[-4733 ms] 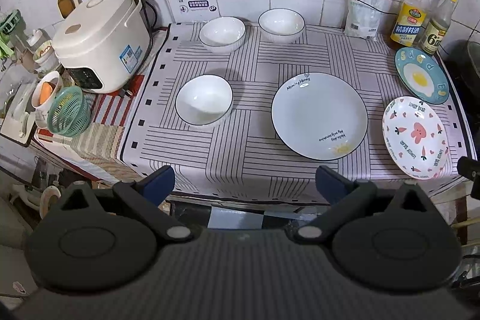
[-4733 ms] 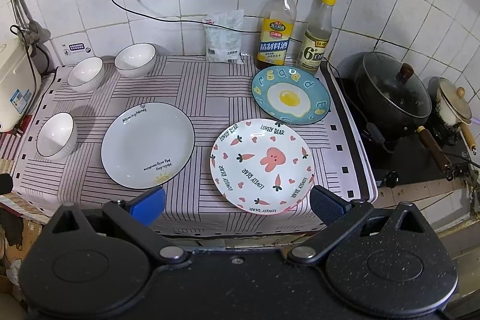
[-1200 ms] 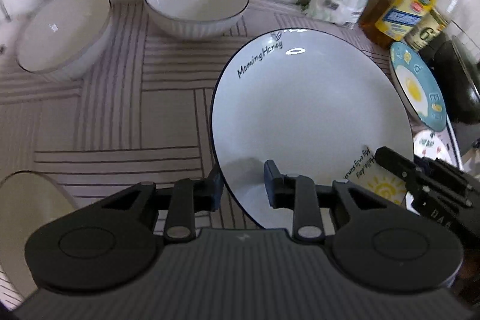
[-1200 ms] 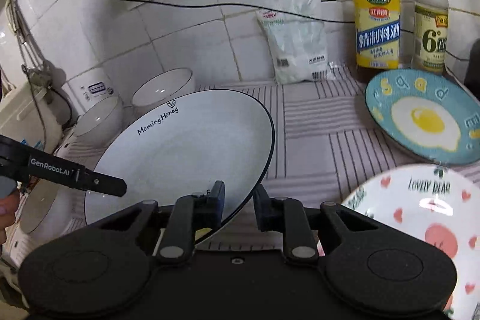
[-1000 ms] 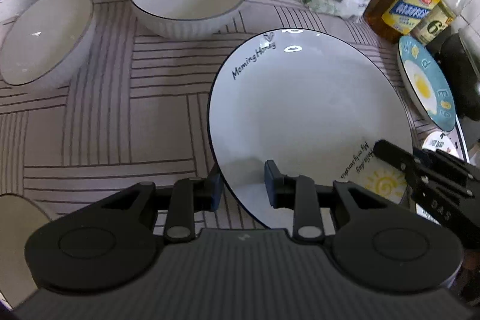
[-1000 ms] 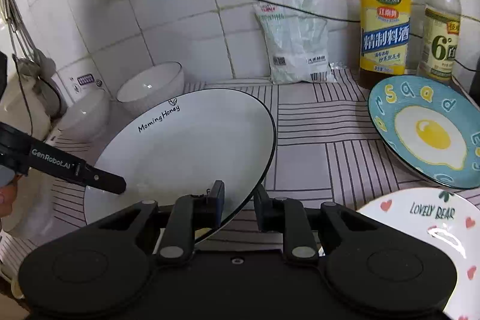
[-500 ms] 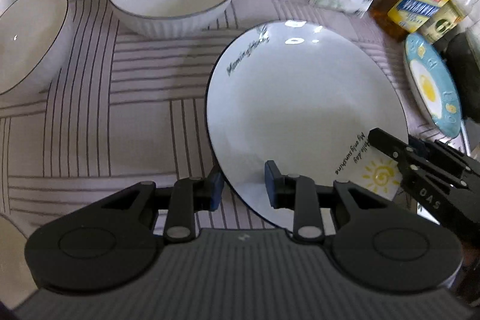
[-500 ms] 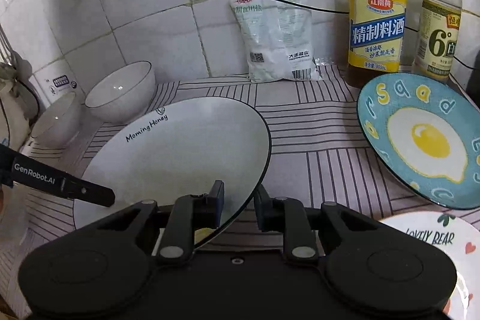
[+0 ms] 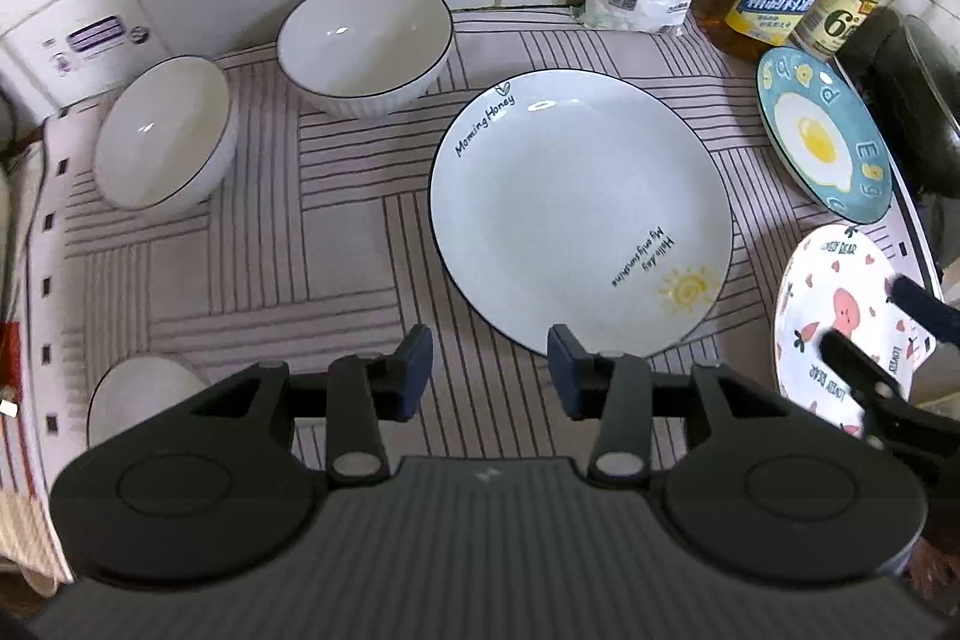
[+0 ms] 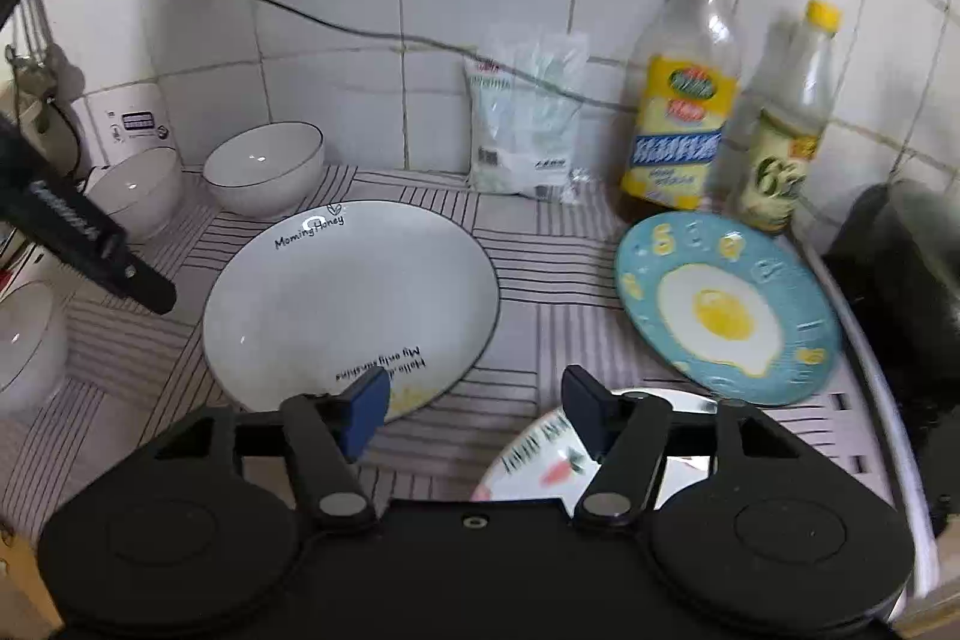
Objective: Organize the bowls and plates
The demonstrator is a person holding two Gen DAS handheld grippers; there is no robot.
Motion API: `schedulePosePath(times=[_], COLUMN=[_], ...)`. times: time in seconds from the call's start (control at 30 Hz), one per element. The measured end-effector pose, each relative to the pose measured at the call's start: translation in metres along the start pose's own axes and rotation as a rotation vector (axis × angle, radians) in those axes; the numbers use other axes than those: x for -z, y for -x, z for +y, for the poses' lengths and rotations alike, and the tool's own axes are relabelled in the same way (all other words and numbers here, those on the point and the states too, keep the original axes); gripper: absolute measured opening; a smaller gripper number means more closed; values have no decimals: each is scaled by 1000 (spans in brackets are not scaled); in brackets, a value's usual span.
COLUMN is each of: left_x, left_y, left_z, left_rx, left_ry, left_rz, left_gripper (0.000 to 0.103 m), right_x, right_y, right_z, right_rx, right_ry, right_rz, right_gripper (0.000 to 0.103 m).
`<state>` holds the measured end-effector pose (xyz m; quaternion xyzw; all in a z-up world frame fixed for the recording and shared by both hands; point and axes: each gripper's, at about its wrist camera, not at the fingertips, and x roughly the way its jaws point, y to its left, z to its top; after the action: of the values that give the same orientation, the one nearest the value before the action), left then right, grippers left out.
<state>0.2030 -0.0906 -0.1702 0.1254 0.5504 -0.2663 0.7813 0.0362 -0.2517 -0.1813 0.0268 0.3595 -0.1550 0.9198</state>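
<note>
The big white plate (image 9: 579,214) with "Morning Honey" lettering lies flat on the striped cloth; it also shows in the right wrist view (image 10: 351,304). My left gripper (image 9: 489,370) is open and empty just in front of its near rim. My right gripper (image 10: 474,409) is open and empty between the white plate and the pink carrot plate (image 10: 540,463), which also shows in the left wrist view (image 9: 840,322). The blue egg plate (image 10: 723,307) lies at the right. Two white bowls (image 9: 366,43) (image 9: 162,142) stand at the back, a third bowl (image 9: 141,400) near the front left.
A white bag (image 10: 525,118) and two bottles (image 10: 681,100) (image 10: 783,130) stand against the tiled wall. A black pot (image 10: 900,274) sits on the stove at the right. A cable (image 10: 384,31) runs along the wall. The cloth's front edge is near my grippers.
Both grippers have opened and let go of the white plate, which now lies flat further back on the cloth. Both have drawn back, the right one shifting right.
</note>
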Motion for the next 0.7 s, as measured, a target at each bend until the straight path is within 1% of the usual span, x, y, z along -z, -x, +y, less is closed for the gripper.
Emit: schedulePosePath(times=[0.07,0.13,0.17,0.2,0.23,0.27,0.3,0.33,0.4,0.47,0.7], left_x=[4,11,15,17,20,22,25,28,33,38,52], left_y=[7,16,20,25,30,33,38,42,50,56,68], left_z=[-7,-16,-20,-26,-33,-38,-46,-51,-62,-72,-109], left_rx=[-14,-21,-26,-32,-37,-41,-47,-50,-53,-45,-22], left_ry=[11,6,1,-9,-22,-34,-52,-63,-75,-81,-105], left_rz=[4,-4,-6,-9,-13,-14,-18,-24,-29,-26,-46], left_gripper=[45,49,52,55,57,64,68,69,78,80,85], right_x=[4,8,10,11,12,14,16,17,23,30,52], right_y=[15,29,38,45,51,59,67,73,86,97,113], right_z=[-4,-9,-12,-14,-16,-18,-21,-23,-29,-34,-58], right_rx=[24,46,60,75,88,105,122,138,173,186,157], right_ry=[7,7,5,4,5,9,16,22,40,49,39], right_rz=[-9,-11,-18,-28,-39,-51,-60,-66,-80,-88,-80], right_gripper=[73,78,85,88,88,90,92,93,95,98,98])
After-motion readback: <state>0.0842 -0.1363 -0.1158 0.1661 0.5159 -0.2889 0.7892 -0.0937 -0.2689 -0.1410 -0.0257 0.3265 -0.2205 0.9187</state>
